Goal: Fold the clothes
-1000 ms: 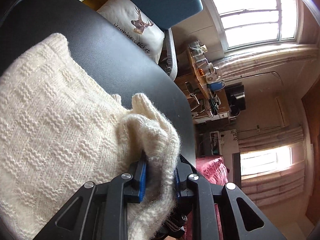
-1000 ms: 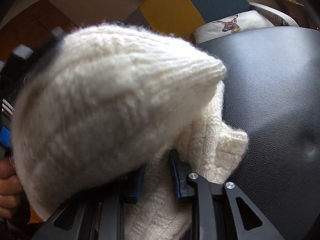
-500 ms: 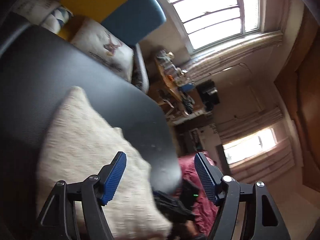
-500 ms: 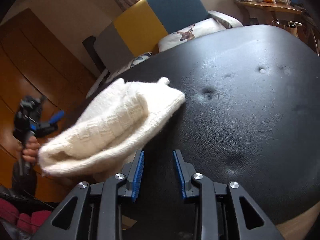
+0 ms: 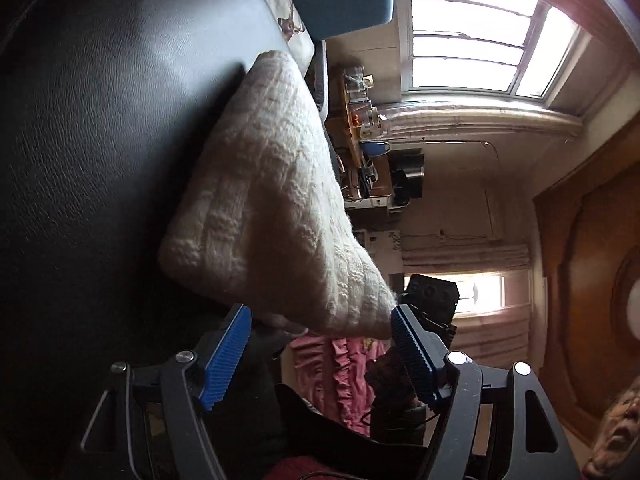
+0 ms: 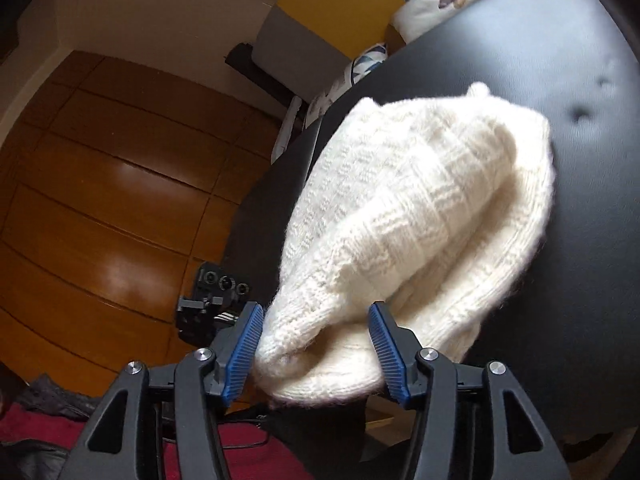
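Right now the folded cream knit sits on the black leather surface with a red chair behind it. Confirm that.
One detail is wrong: the chair is yellow, grey and blue, not red, as the right wrist view shows. The folded cream knit does sit on the black leather surface.

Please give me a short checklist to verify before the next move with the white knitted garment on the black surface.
1. Left gripper released: ok, jaws opening, nothing between its pads.
2. Right gripper released: ok, jaws opening, pads off the knit between them.
3. White knitted garment folded into a bundle: ok.
4. Garment fully supported on the black surface: not ok, near end overhangs the edge.
5. Layers neatly aligned: cannot tell.
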{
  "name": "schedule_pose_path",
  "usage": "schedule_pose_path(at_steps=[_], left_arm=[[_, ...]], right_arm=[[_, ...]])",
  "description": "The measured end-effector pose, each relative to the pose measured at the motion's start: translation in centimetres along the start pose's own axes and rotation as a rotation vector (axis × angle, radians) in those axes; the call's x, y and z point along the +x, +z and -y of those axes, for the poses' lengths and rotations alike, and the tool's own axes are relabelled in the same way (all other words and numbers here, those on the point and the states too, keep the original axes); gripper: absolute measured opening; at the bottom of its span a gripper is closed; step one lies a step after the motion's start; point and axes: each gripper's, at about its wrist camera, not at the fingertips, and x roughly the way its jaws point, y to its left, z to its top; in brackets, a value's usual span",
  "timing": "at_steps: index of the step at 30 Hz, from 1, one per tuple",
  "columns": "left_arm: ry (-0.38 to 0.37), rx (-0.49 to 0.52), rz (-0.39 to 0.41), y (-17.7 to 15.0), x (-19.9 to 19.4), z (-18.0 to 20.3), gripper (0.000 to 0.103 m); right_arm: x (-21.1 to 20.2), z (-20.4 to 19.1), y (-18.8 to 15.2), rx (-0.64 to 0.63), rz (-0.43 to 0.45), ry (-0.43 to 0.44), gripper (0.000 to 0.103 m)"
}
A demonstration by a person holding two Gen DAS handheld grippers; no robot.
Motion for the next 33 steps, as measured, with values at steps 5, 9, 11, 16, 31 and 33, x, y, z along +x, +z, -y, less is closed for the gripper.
schedule_pose_path(at_steps=[5, 9, 11, 16, 31, 33], left_arm=[[-0.011, -0.117, 0.009, 0.4, 2.2, -2.7, 0.080], [-0.048, -0.110, 0.116, 1.3, 1.6, -1.9, 0.080], [-0.037, -0.105, 0.151, 1.5, 1.5, -1.8, 0.071], [0.115, -0.043, 0.180, 0.5, 1.0, -2.3, 0.011], [0.183, 0.136, 0.014, -1.9, 0.6, -0.6, 0.011], [0.172, 0.225, 0.023, -2.0, 0.1, 1.1, 0.011]], right_arm=[[1.8, 1.6, -1.5, 0.041, -0.048, -0.065, 0.058], [2.8, 2.6, -2.0, 0.011, -0.064, -0.130, 0.057], [3.0, 2.9, -2.4, -0.028, -0.057, -0.141, 0.055], [3.0, 3.6, -3.5, -0.095, -0.020, -0.149, 0.040], [-1.0, 6.4, -0.5, 0.302, 0.371, -0.012, 0.056], [-0.3, 7.2, 0.0, 0.353, 0.402, 0.002, 0.058]])
